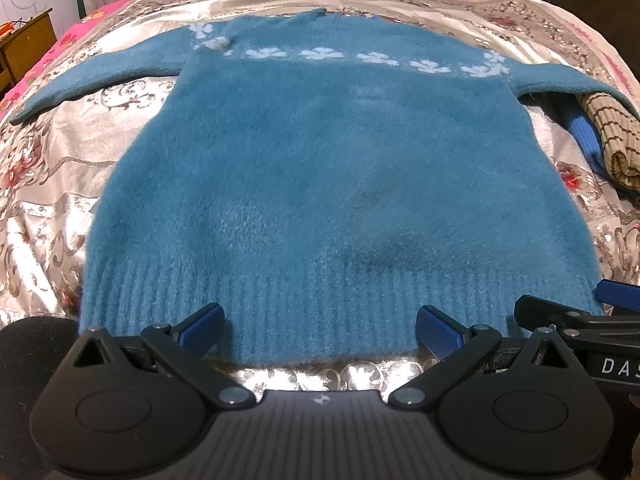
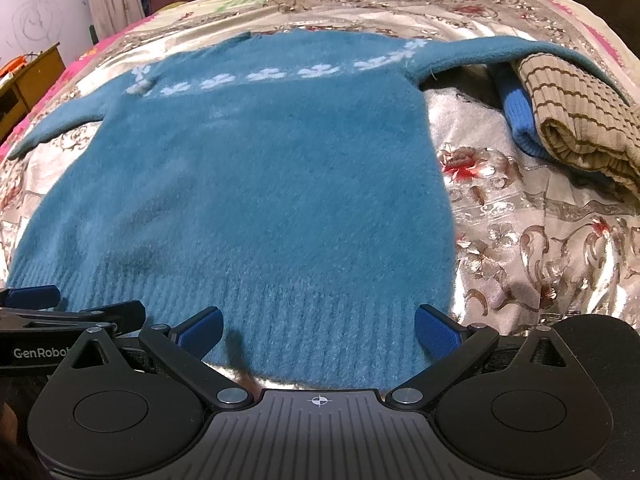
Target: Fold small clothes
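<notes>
A fuzzy teal knit sweater with white flowers (image 1: 320, 168) lies flat on the bed's floral satin bedspread (image 1: 48, 184), collar far, ribbed hem just ahead of both grippers. The left gripper (image 1: 320, 330) and right gripper (image 2: 318, 330) stand wide open and empty, side by side. A beige striped folded garment (image 2: 580, 120) sits right.
</notes>
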Demonstrator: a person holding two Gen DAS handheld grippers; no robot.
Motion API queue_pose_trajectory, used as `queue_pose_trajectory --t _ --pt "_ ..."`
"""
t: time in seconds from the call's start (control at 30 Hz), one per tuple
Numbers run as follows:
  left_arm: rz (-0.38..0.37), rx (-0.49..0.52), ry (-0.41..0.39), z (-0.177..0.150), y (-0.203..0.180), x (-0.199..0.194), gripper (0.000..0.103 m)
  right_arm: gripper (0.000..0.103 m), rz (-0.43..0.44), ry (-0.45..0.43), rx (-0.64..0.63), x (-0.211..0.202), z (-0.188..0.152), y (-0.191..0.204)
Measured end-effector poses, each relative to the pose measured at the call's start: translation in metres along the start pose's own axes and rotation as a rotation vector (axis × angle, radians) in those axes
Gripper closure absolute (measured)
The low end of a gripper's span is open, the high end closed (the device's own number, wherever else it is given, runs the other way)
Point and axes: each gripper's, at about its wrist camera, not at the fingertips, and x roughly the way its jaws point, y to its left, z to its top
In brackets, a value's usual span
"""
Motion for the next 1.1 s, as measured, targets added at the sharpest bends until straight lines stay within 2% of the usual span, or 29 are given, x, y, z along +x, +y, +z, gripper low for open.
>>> queue_pose_trajectory --t 0.43,0.7,0.87,1.1 --pt "-0.007 0.012 -0.030 -0.003 -0.004 -0.013 0.000 0.003 0.003 -0.053 -0.004 -0.014 0.001 -0.003" --pt "-0.008 0.064 -0.076 0.007 -0.011 -0.028 0.000 0.005 0.014 -0.102 0.018 -0.026 0.009 -0.013" --pt "-0.025 0.097 -0.107 0.026 -0.021 -0.032 0.000 0.015 0.051 -0.130 0.086 -0.028 0.026 -0.032" --pt "-0.057 0.133 -0.156 0.063 -0.041 -0.028 0.000 0.015 0.030 -0.208 0.239 -0.025 0.071 -0.085"
